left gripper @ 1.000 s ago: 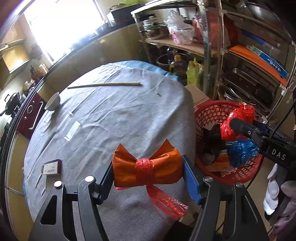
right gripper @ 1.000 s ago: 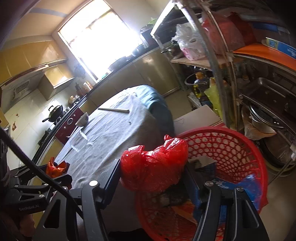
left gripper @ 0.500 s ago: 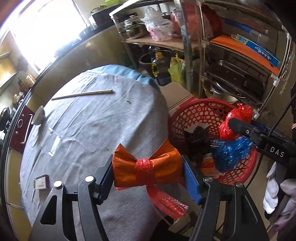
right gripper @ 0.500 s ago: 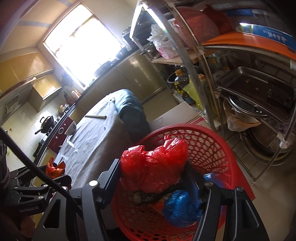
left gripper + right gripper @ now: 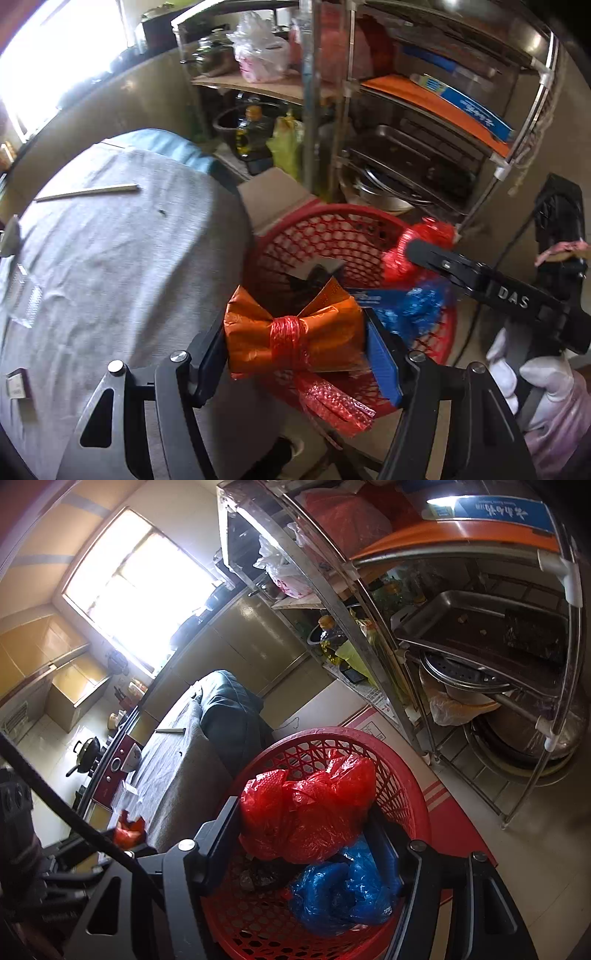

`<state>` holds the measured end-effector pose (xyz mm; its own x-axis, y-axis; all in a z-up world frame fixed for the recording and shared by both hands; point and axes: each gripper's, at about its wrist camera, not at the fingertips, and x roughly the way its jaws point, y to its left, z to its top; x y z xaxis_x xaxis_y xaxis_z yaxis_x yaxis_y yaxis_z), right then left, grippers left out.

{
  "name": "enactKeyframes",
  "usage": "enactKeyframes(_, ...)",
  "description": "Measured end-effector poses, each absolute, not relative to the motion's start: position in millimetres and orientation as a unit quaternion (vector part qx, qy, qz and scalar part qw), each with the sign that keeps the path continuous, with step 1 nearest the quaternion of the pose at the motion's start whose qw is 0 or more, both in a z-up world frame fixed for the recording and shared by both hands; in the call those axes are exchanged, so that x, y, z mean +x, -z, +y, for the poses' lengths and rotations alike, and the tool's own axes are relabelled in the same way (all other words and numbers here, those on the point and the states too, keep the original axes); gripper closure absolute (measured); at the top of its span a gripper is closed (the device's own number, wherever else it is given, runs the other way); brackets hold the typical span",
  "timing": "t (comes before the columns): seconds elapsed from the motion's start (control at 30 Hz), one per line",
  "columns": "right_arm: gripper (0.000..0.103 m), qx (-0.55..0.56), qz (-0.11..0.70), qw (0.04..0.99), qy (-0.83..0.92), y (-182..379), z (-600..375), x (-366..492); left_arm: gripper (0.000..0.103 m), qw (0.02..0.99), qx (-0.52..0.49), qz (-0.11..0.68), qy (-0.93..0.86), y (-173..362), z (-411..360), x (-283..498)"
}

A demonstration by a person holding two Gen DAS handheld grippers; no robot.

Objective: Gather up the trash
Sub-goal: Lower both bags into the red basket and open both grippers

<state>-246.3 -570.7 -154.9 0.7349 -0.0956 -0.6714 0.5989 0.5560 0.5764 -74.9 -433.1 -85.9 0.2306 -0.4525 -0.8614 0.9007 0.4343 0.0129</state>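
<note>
My left gripper (image 5: 295, 336) is shut on an orange wrapper tied with red netting (image 5: 258, 332), held at the near rim of the red plastic basket (image 5: 332, 229). My right gripper (image 5: 306, 812) is shut on a crumpled red plastic bag (image 5: 306, 812), held above the inside of the basket (image 5: 413, 775). A blue plastic bag (image 5: 343, 890) and dark trash lie in the basket. In the left wrist view the right gripper with the red bag (image 5: 410, 247) hangs over the basket's far right side.
A grey-clothed table (image 5: 110, 258) lies to the left with a stick (image 5: 88, 192), a small card box (image 5: 14, 386) and clear wrappers. A metal shelf rack (image 5: 461, 646) with trays and pans stands behind the basket. A cardboard box (image 5: 273, 195) sits beside it.
Both grippers have moved right from the table toward the basket. The red bag is now over the basket's inside and the orange wrapper has reached its rim.
</note>
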Motion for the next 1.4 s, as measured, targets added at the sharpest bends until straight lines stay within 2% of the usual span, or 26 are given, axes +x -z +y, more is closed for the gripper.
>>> enactKeyframes(0.3,0.032,0.441,0.311,0.818,0.2,159.3,-567.1,-237.3,0.033,0.723,0.26,0.439,0.465,97.8,-422.2,-71.6)
enactKeyframes(1.0,0.031,0.429,0.328,0.816,0.205,153.9,-554.7,-229.6,0.033,0.757,0.218,0.408,0.461,74.1,-388.2,-50.3)
enactKeyframes(1.4,0.028,0.417,0.322,0.828,0.194,141.9,-539.0,-219.4,0.033,0.783,0.199,0.398,0.435,59.5,-330.9,-42.3)
